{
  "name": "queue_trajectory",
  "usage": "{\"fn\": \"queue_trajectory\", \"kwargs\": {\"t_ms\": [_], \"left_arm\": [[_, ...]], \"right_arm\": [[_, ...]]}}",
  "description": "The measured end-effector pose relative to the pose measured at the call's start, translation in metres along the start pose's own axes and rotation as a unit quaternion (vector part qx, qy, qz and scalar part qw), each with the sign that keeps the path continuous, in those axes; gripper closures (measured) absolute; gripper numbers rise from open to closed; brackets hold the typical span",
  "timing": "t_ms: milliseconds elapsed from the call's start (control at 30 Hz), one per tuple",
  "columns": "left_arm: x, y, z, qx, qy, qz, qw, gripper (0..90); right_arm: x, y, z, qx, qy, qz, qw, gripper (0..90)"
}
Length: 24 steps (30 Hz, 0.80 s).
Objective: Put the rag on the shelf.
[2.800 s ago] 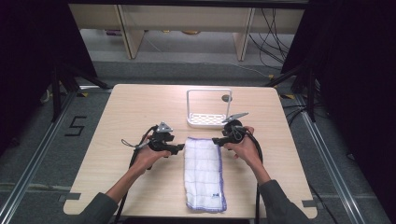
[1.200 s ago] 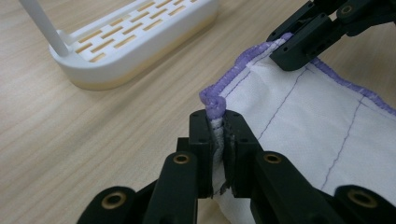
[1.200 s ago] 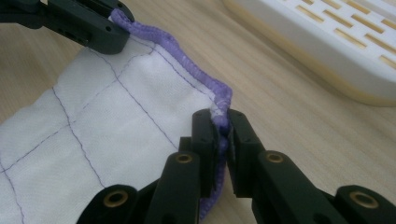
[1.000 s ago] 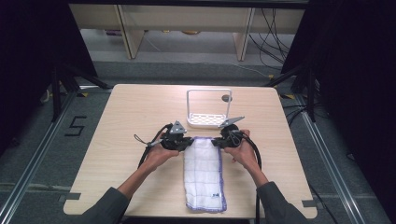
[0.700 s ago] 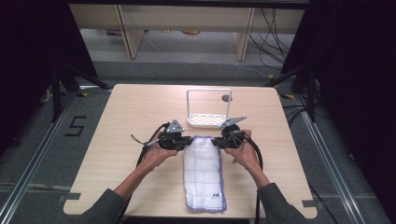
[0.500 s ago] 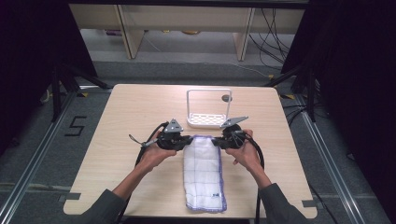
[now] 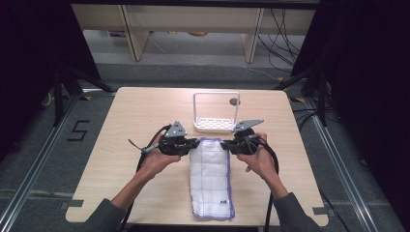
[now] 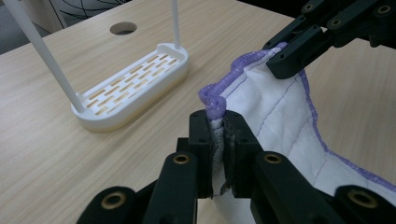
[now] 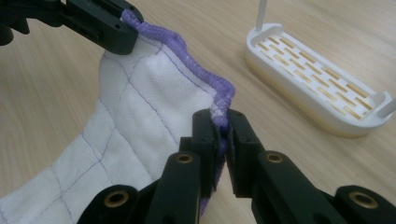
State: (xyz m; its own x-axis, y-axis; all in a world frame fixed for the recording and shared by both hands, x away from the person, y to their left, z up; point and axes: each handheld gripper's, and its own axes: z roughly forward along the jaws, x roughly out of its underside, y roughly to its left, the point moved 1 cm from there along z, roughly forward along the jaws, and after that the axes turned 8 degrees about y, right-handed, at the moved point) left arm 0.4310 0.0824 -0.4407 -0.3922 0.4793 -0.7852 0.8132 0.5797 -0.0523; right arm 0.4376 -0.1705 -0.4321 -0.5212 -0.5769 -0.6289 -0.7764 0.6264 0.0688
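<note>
High view above the table [image 7: 121,121], facing forward-down; both tongs views close, level, sharing the cloth [image 8: 280,121].

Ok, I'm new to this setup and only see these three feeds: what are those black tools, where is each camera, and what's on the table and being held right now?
No robot arm here: a person holds a two-jaw hand tool in each hand. The high view looks down from above the person's side of the table; forearms come in from the bottom. There the left gripper is on the left, the right gripper on the right.

The other two feeds come from cameras riding on the grippers, looking along their black jaws.

On the table lie a white cloth with a purple edge and, beyond it, a white slotted rack with a thin frame. The round hole is in the tabletop.

Each gripper is shut on a far corner of the cloth, and that far edge is raised off the table between them, while the near part lies flat.
</note>
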Motion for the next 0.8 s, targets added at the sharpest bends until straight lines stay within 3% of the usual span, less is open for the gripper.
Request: {"fn": "queue_trajectory", "kwargs": {"t_ms": [233,333,533,800], "left_arm": [[-0.009,-0.009,-0.011,0.006,-0.005,0.009,0.9999,82.5],[-0.016,-0.008,-0.018,0.018,-0.003,0.013,0.9998,82.5],[-0.028,-0.01,-0.033,0.018,-0.013,0.018,0.9996,82.5],[-0.056,-0.018,-0.059,0.009,-0.013,0.041,0.999,82.4]], "right_arm": [[0.0,0.005,-0.014,-0.002,-0.008,-0.01,0.9999,83.5],[-0.004,0.006,-0.021,0.0,-0.017,-0.012,0.9998,83.5],[-0.011,0.013,-0.043,-0.001,-0.039,-0.024,0.999,83.5],[-0.025,0.02,-0.07,0.012,-0.061,-0.043,0.9972,83.7]]}}
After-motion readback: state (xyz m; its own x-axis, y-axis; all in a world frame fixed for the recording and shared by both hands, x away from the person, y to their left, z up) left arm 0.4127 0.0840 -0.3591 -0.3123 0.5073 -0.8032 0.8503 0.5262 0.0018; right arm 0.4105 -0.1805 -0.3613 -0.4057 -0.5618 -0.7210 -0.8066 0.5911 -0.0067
